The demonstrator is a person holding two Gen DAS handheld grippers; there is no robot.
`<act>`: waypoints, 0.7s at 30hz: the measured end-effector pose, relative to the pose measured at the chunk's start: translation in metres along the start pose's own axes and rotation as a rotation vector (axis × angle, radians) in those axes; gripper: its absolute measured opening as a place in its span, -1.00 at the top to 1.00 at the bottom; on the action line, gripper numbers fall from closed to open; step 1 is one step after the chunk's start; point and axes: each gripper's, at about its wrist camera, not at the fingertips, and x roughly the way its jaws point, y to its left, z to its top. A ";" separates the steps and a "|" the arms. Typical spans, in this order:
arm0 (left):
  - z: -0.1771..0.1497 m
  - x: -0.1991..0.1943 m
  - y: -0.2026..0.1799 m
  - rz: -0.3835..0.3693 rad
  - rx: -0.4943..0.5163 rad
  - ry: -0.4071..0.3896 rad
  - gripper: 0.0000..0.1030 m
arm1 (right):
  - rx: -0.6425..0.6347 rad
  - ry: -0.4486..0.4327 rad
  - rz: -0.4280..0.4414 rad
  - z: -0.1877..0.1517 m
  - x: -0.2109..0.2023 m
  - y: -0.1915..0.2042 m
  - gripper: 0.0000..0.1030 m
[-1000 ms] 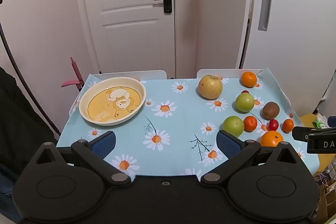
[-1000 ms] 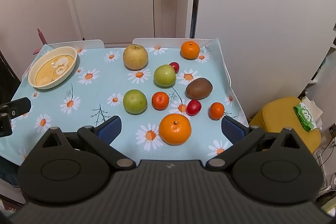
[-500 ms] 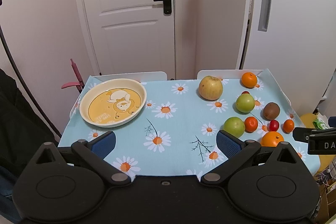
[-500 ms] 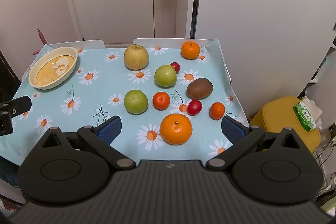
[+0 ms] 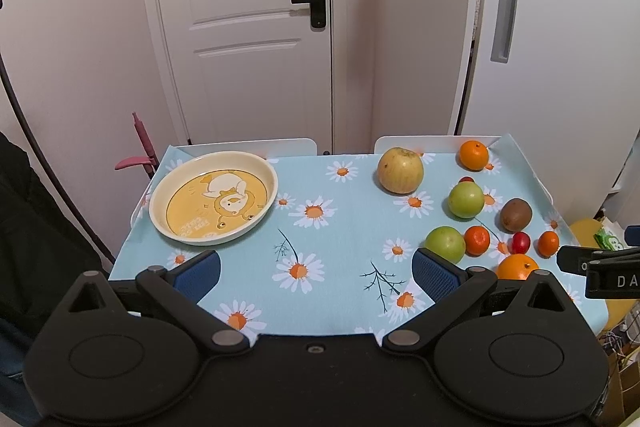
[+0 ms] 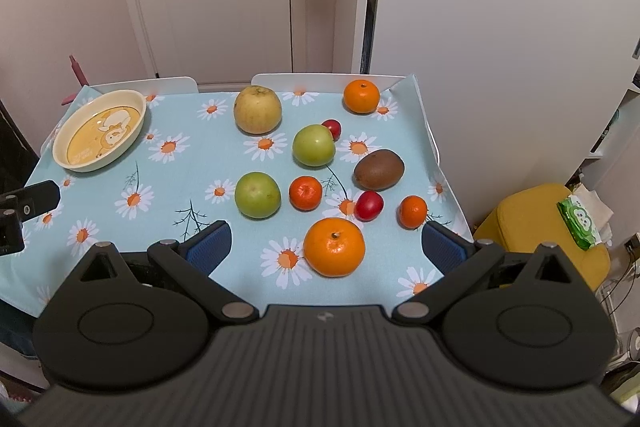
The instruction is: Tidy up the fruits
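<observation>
At 12 o'clock of the right gripper (image 6: 324, 241), jaws spread and empty, lies the large orange (image 6: 334, 247), presumably nearest pick; left gripper (image 5: 316, 271), likewise spread, faces the plate (image 5: 256, 163) at 11 o'clock.

White panelled door (image 5: 248, 39) behind the table, yellow stool (image 6: 536, 227) beside it

Small table under a blue daisy-print cloth (image 6: 180, 187). On it: cream plate (image 6: 64, 155) at far left; pear-like yellow fruit (image 6: 257, 109), two green apples, oranges, kiwi (image 6: 378, 169), possibly cherry tomatoes, clustered right.
</observation>
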 end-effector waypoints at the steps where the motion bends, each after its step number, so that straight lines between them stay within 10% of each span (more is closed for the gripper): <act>1: 0.000 0.000 0.000 0.000 0.000 0.000 -1.00 | 0.000 0.000 0.000 0.000 0.000 0.000 -1.00; 21: 0.000 0.000 0.001 -0.001 0.000 -0.002 -1.00 | 0.003 0.004 0.004 0.001 0.001 0.002 -1.00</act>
